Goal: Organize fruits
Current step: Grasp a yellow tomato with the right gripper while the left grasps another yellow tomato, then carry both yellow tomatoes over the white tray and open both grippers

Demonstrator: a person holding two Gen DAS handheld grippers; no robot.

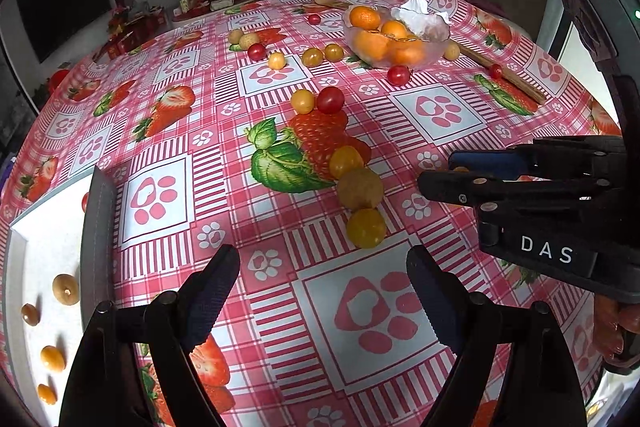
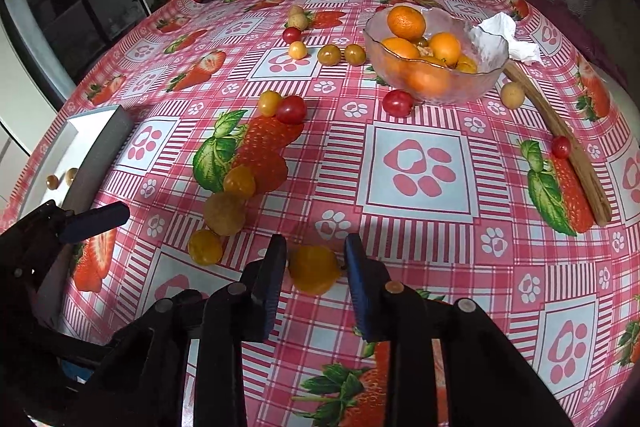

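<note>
On the pink checked tablecloth [image 2: 420, 131] fruit lies scattered, a glass bowl [image 2: 436, 55] of oranges far across and a white tray [image 1: 36, 267] at the left edge. Nearest is a yellow tomato [image 2: 314, 269], roundish, sitting directly between the right gripper [image 2: 316, 267] fingers; its jaws stand parted around it, the left finger about touching. The left gripper [image 1: 324, 291] hovers wide open and empty.

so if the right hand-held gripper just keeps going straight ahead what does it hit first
The yellow tomato sitting between the open fingers of the right hand-held gripper. Beyond it lies bare tablecloth, then probably the glass bowl, though depth is unclear.
</note>
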